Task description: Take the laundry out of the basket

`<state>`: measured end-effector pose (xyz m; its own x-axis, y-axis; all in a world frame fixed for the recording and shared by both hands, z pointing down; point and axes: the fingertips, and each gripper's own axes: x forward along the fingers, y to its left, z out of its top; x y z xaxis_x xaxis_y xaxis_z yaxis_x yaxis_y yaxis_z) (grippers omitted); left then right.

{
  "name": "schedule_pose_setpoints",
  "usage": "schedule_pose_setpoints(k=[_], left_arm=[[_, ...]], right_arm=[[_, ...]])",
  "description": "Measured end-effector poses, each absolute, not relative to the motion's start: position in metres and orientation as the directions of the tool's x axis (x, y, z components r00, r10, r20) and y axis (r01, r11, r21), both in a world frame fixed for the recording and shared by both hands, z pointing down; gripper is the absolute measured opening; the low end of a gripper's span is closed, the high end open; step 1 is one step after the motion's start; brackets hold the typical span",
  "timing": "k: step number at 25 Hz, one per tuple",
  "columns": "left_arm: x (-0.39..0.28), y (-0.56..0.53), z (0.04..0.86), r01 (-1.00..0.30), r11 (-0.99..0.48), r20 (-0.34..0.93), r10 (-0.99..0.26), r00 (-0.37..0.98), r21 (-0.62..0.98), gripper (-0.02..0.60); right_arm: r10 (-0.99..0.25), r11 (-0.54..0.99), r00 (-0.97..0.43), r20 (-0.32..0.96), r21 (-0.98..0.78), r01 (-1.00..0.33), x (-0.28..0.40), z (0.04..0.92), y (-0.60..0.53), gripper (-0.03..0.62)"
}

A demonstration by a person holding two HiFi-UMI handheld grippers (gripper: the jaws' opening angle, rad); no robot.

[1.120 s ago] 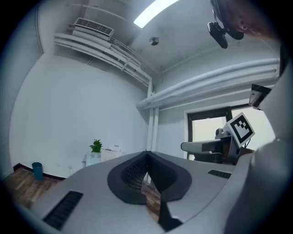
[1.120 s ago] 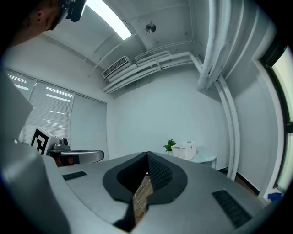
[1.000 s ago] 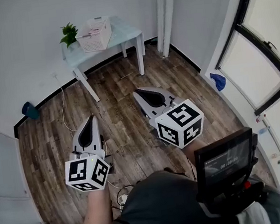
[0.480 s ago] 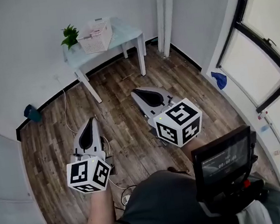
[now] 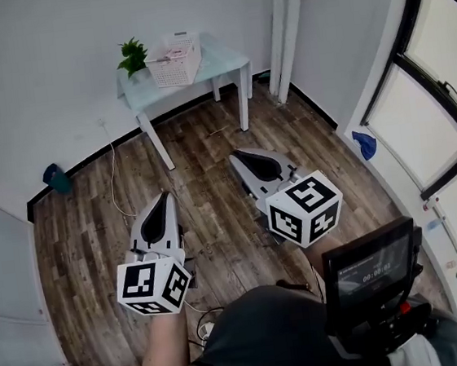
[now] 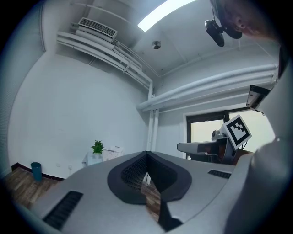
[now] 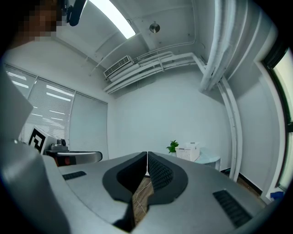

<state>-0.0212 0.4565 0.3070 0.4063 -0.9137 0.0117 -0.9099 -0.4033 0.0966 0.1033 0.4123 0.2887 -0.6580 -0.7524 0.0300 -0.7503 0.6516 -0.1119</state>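
A white laundry basket (image 5: pixel 174 61) stands on a small pale table (image 5: pixel 218 56) against the far wall, with pale laundry just showing at its rim. The basket also appears far off as a small shape in the left gripper view (image 6: pixel 114 150) and in the right gripper view (image 7: pixel 188 151). My left gripper (image 5: pixel 163 197) is held level over the wood floor, far short of the table, shut with nothing in it. To its right, my right gripper (image 5: pixel 238 156) is also shut and empty, well short of the table.
A green potted plant (image 5: pixel 134 55) sits on the table beside the basket. A white cable (image 5: pixel 113 171) trails down the wall and across the floor. A teal object (image 5: pixel 55 177) lies by the left wall, a blue cloth (image 5: pixel 365 143) by the window. A screen (image 5: pixel 369 269) is at my lower right.
Both grippers have advanced over the floor toward the table, keeping shut. The table and basket now sit a bit farther right and lower in the head view.
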Motion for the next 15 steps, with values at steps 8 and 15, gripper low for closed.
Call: schedule_pose_setpoints(k=[8, 15], left_arm=[[-0.055, 0.452, 0.316, -0.895, -0.434, 0.019, -0.899, 0.438, 0.104, 0.003], [-0.056, 0.447, 0.317, -0.892, -0.44, 0.011, -0.897, 0.443, 0.103, 0.003]], right_arm=[[-0.764, 0.639, -0.643, 0.041, -0.088, -0.764, 0.071, 0.293, 0.415, 0.018], [-0.79, 0.607, -0.611, 0.048, -0.075, -0.791, 0.073, 0.293, 0.407, 0.018]])
